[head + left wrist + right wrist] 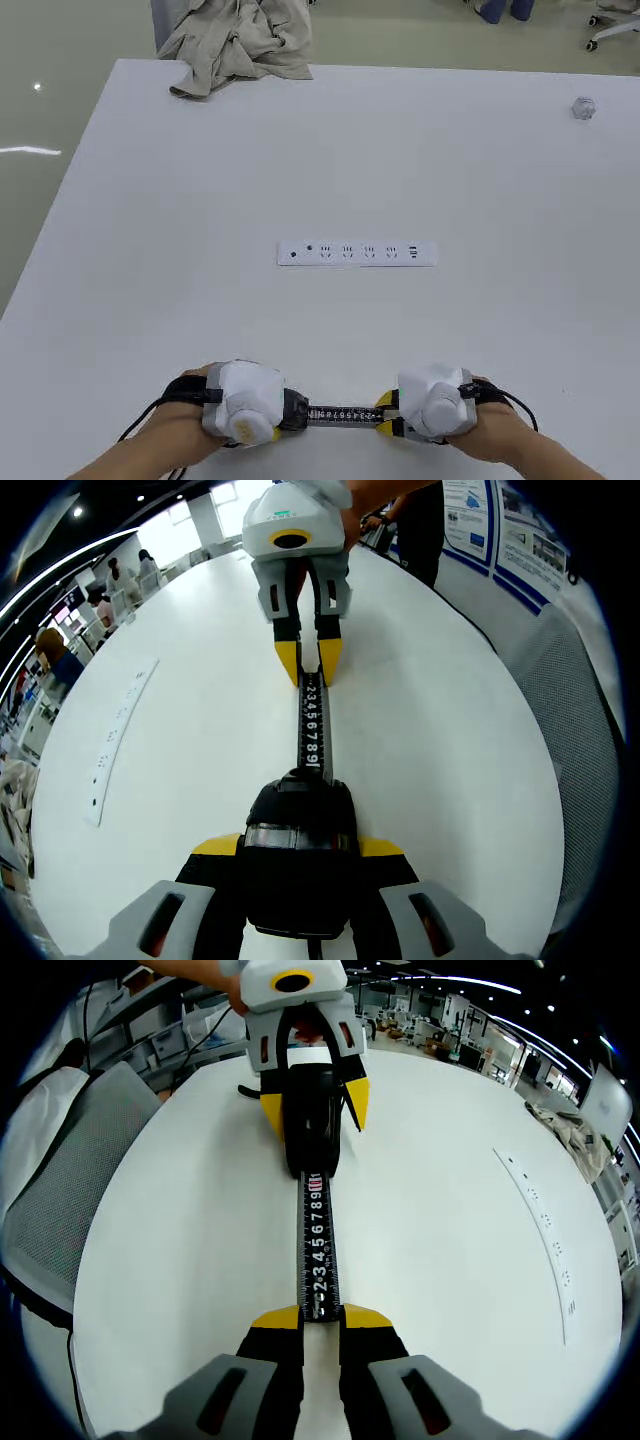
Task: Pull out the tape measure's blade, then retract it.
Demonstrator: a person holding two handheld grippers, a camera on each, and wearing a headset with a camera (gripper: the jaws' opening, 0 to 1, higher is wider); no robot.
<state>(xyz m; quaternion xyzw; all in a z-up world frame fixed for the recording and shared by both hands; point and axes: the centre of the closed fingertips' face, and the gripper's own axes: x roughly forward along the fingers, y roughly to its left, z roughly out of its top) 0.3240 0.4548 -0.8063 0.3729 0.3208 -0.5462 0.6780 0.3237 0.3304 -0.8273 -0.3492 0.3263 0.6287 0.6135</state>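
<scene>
The left gripper (300,848) has its yellow-tipped jaws clamped on the black plastic tape measure (300,805), one jaw on each flank of the case, which sits deep between them; the right gripper (320,1318) has its jaws pressed together on the free end of the narrow black blade with white numerals (319,1250), the tip pinched right at the fingertips. The blade runs straight from one pair of jaws to the other, low over the white workbench top (200,200); only a short run is out, with the numerals up to nine readable ahead of the right jaws and a red mark just at the case mouth. A flat white power strip (357,253) lies well beyond both pairs of jaws, clear of the blade.

The pulling-out step looks to be in hand, with the retraction yet to come. The next move calls for drawing the right jaws directly away from the left ones along the blade's own line, while the left jaws hold the case steady; the pinch must be firm, since a slip would likely let the spring snap the blade home; retraction should then be guided back toward the case mouth, not let go.
</scene>
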